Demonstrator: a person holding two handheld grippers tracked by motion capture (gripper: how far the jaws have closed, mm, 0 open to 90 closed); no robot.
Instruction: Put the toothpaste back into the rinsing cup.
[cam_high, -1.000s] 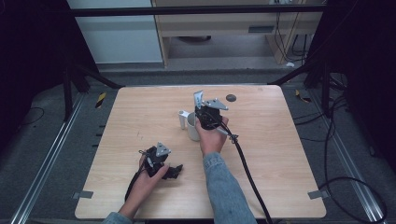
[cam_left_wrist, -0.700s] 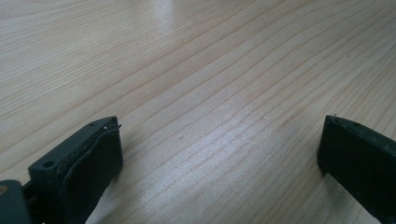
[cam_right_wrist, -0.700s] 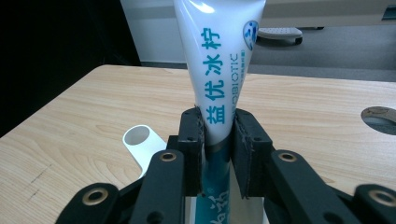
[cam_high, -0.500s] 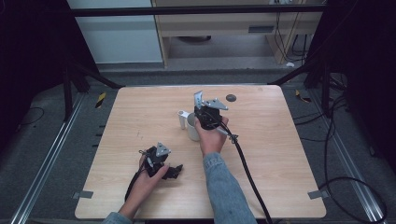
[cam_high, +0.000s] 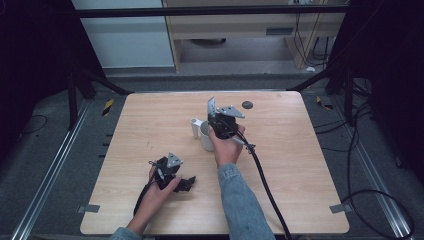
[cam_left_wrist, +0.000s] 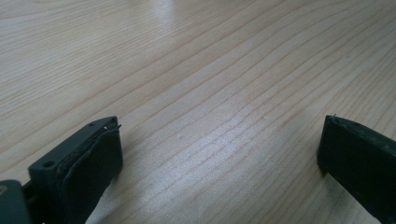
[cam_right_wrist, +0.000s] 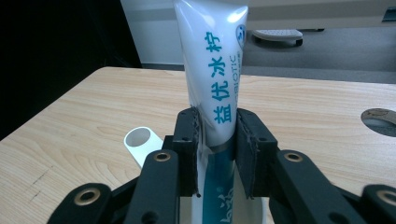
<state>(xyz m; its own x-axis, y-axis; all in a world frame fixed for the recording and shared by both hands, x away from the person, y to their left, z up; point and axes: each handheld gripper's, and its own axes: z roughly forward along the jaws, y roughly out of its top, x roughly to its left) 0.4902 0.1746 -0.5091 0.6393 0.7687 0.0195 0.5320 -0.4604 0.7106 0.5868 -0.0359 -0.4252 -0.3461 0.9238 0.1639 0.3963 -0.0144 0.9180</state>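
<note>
Near the middle of the table, your right gripper stands over a white cup and holds a white toothpaste tube upright between its jaws. The right gripper view puts the tube squarely between the two black pads, blue lettering running up its face and its lower end going down into the cup below. The jaws have just been opening a little, yet the pads lie against the tube's sides, so the pinch is loose rather than released. The cup's handle sticks out to the left of the jaws in that view; what else the cup may contain is hidden by the gripper. A small dark round spot sits on the table just beyond your right hand.

Your left gripper rests low on the near left part of the table, well apart from the cup. Its jaws are spread wide with bare wood between them, gripping nothing.
</note>
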